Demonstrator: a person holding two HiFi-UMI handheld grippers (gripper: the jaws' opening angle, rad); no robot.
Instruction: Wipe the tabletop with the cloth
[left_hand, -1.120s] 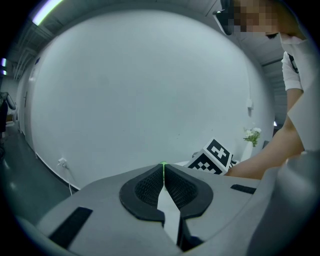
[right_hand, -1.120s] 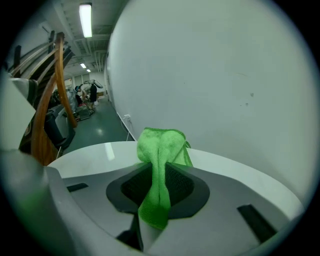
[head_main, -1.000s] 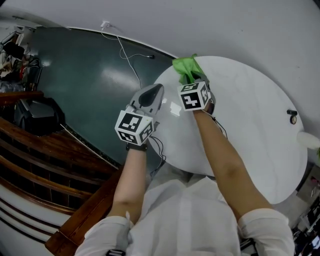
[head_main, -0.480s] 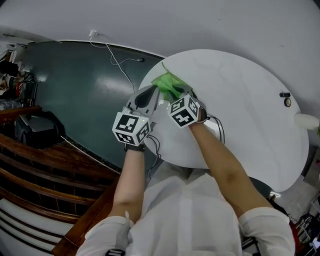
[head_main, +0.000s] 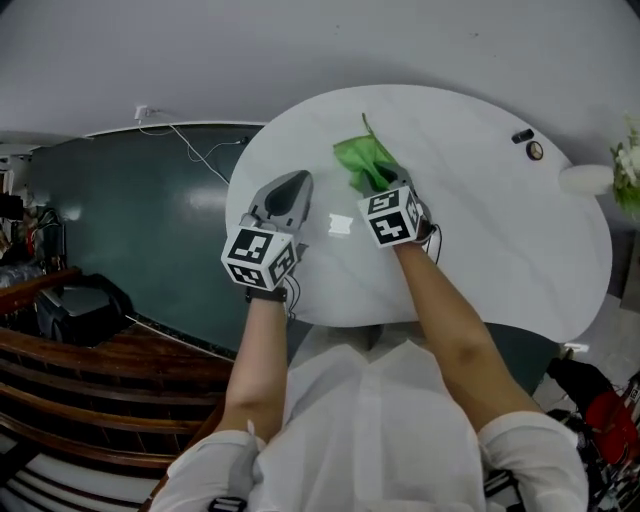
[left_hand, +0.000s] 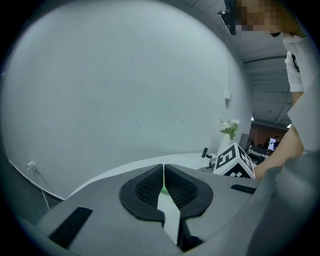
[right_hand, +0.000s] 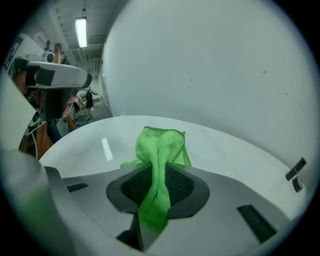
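A green cloth (head_main: 363, 160) lies bunched on the round white tabletop (head_main: 480, 230), and my right gripper (head_main: 385, 188) is shut on its near end. In the right gripper view the cloth (right_hand: 159, 150) runs up between the black pads and spreads onto the table ahead. My left gripper (head_main: 288, 192) hovers over the table's left part, beside the cloth and apart from it. In the left gripper view its jaws (left_hand: 163, 181) are closed together with nothing held.
A small dark object (head_main: 523, 136) and a round item (head_main: 536, 151) sit at the far right of the table. A white vase with flowers (head_main: 600, 175) stands at the right edge. Dark green floor (head_main: 130, 220) with a cable (head_main: 190, 150) lies left.
The right gripper has dragged the cloth from the table's far left edge toward the middle. The head view has shifted, so the table now sits more central. The left gripper stays alongside.
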